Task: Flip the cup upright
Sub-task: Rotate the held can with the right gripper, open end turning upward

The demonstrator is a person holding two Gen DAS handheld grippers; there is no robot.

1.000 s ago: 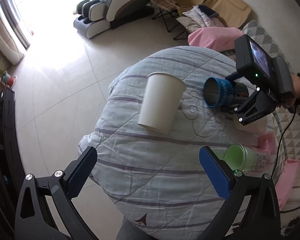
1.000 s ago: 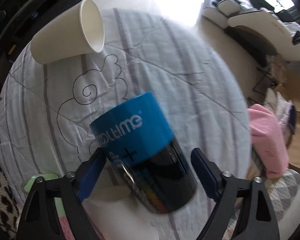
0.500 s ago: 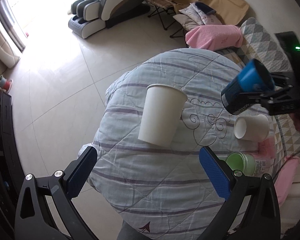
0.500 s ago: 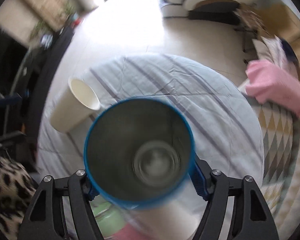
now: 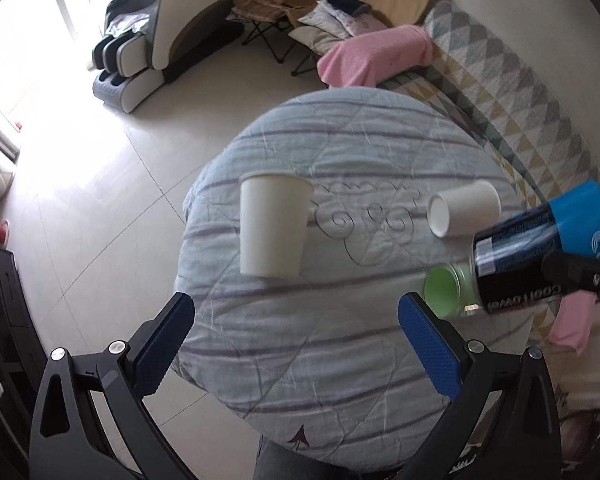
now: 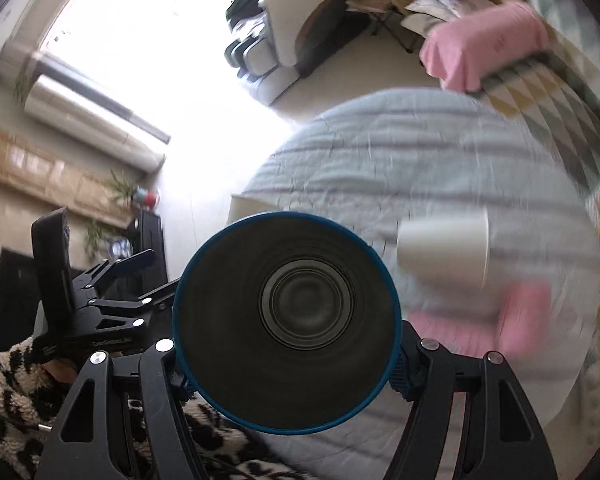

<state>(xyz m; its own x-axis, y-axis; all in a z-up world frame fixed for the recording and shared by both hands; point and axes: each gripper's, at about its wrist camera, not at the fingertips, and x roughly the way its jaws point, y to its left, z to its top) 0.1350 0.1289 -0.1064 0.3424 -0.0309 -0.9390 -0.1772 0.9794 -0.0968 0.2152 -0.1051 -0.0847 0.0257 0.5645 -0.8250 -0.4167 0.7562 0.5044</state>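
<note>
Right tool (image 6: 288, 364) clamps the blue cup (image 6: 286, 322) on both sides, its mouth now filling the right wrist view and pointing straight at the lens, the base ring sharp where it was smeared half a second ago. From the left wrist view the cup (image 5: 540, 248) hangs tilted at the right edge above the tabletop (image 5: 300, 340), lower and nearer than before, overlapping the green cup (image 5: 444, 290). A large white cup (image 5: 274, 226) and a small white cup (image 5: 462, 208) lie on their sides on the striped quilt, unmoved. Left tool (image 5: 296, 346) stays spread wide and empty over the quilt's near edge.
</note>
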